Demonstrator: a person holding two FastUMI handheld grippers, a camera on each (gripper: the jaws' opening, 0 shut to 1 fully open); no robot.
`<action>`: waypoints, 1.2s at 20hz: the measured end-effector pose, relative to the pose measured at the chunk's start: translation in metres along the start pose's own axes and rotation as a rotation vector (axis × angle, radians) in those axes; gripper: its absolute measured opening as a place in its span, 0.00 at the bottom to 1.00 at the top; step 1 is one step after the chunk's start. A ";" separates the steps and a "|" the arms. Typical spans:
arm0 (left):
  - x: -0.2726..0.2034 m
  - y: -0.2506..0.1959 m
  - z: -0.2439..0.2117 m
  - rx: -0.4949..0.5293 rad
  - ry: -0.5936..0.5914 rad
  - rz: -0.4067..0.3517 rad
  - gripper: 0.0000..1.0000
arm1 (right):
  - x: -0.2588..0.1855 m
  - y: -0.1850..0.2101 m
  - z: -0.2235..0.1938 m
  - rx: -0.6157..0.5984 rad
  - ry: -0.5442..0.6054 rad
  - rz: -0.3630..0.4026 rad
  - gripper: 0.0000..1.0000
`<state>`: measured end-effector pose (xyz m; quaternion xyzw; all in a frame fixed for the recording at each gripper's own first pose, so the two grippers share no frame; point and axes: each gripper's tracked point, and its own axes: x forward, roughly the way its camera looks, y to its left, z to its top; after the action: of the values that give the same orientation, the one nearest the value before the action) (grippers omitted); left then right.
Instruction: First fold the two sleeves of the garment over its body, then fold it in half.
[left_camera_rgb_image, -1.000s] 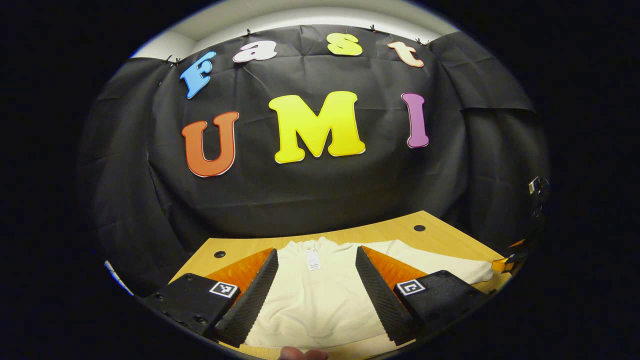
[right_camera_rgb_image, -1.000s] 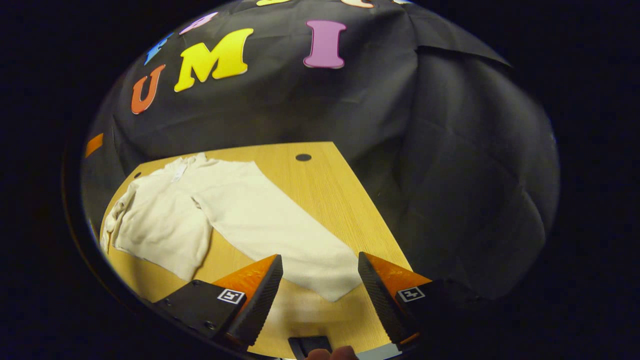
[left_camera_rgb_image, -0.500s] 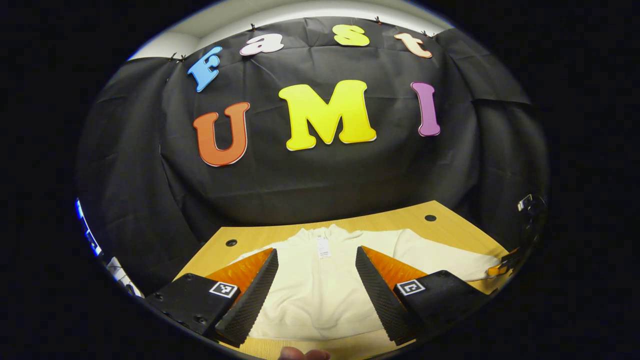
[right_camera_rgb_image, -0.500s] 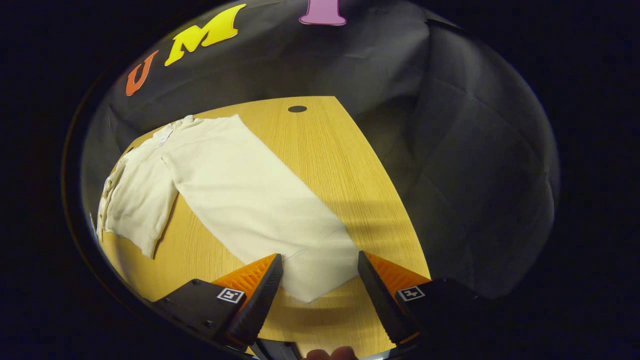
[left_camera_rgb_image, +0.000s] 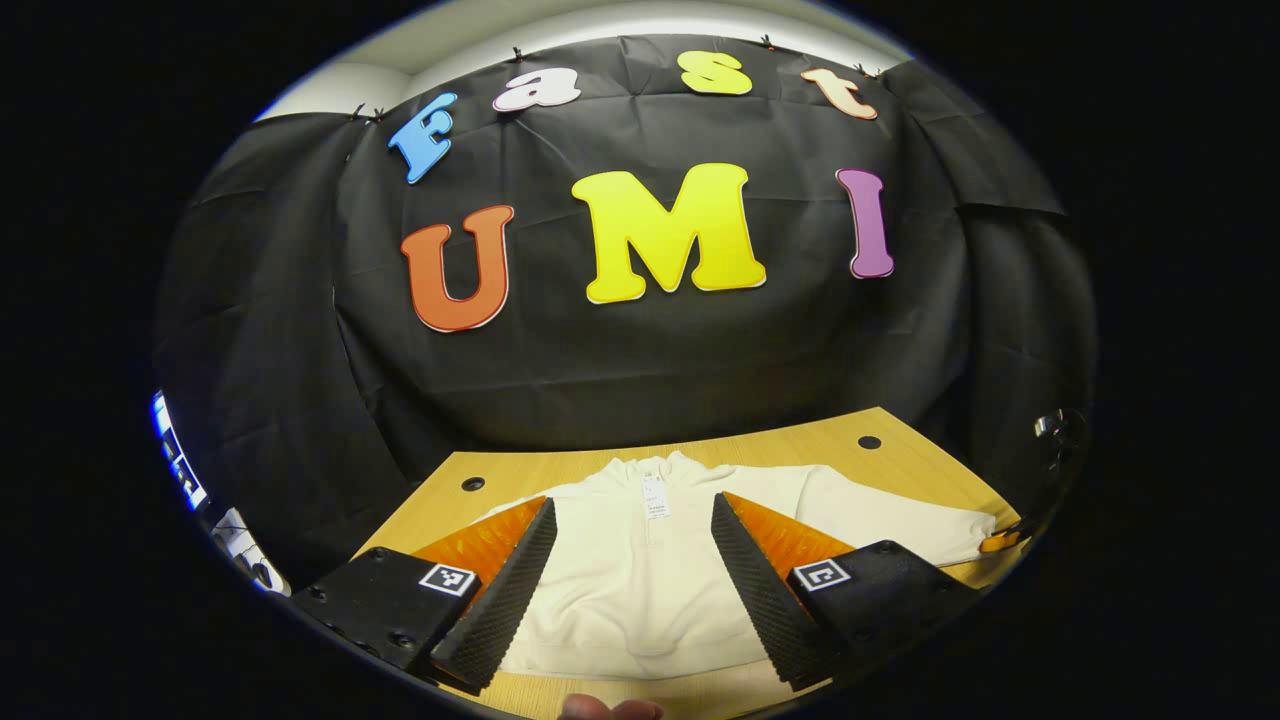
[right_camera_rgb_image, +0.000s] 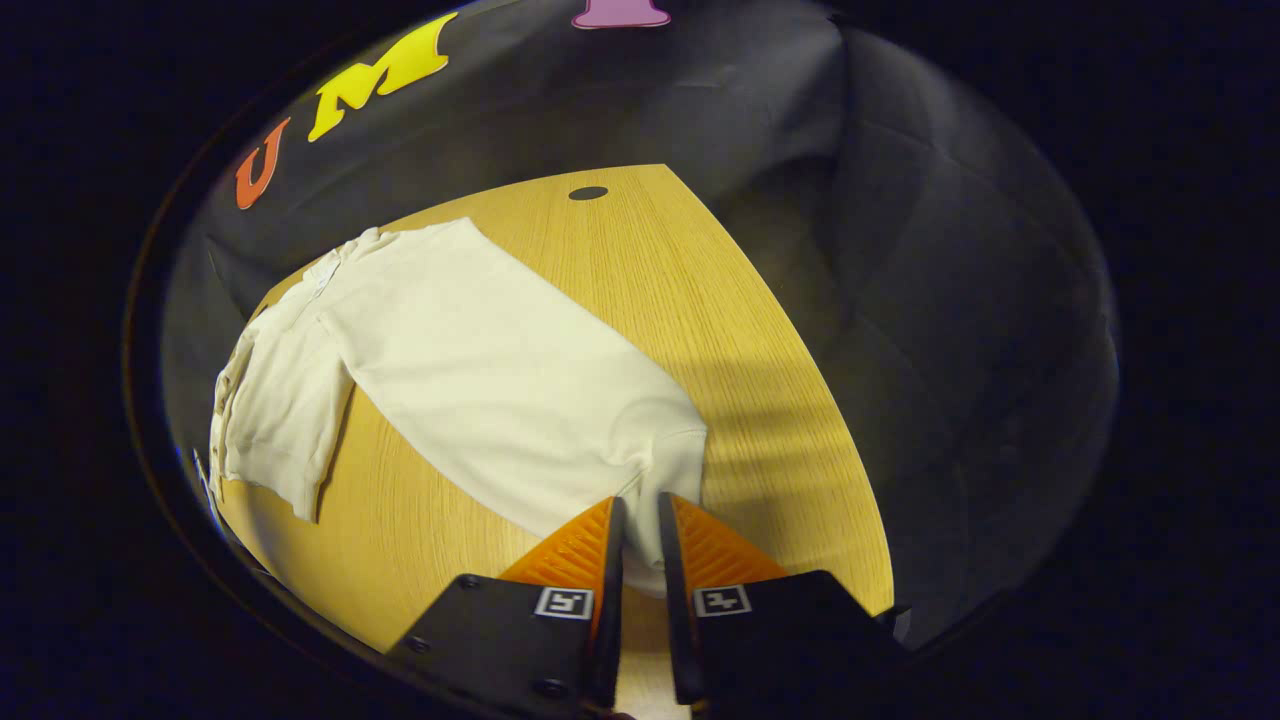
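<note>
While the cream garment (left_camera_rgb_image: 640, 570) lies flat on the wooden table (right_camera_rgb_image: 660, 270), soft and limp, the right gripper (right_camera_rgb_image: 638, 520) pinches its sleeve cuff (right_camera_rgb_image: 672, 462), a sound hold, and the left gripper (left_camera_rgb_image: 632, 570) hangs wide apart over its body

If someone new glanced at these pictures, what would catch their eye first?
Probably the cream garment spread on the wooden table, one long sleeve stretched out. The right gripper is pinched on that sleeve's cuff, while the left gripper hangs open over the body.
</note>
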<state>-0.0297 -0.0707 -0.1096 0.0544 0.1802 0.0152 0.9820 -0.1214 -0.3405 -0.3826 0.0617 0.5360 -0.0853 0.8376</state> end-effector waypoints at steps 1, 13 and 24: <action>0.000 0.001 0.000 -0.007 0.000 -0.003 0.99 | 0.000 0.000 0.001 0.031 0.016 0.000 0.21; 0.005 0.044 0.000 -0.022 -0.027 0.028 0.99 | -0.072 0.021 0.077 0.115 -0.128 0.030 0.06; 0.001 0.092 -0.009 -0.064 -0.043 0.069 0.99 | -0.147 0.116 0.188 -0.031 -0.330 0.097 0.00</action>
<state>-0.0327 0.0212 -0.1079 0.0295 0.1565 0.0536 0.9858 0.0095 -0.2528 -0.1692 0.0600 0.3887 -0.0455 0.9183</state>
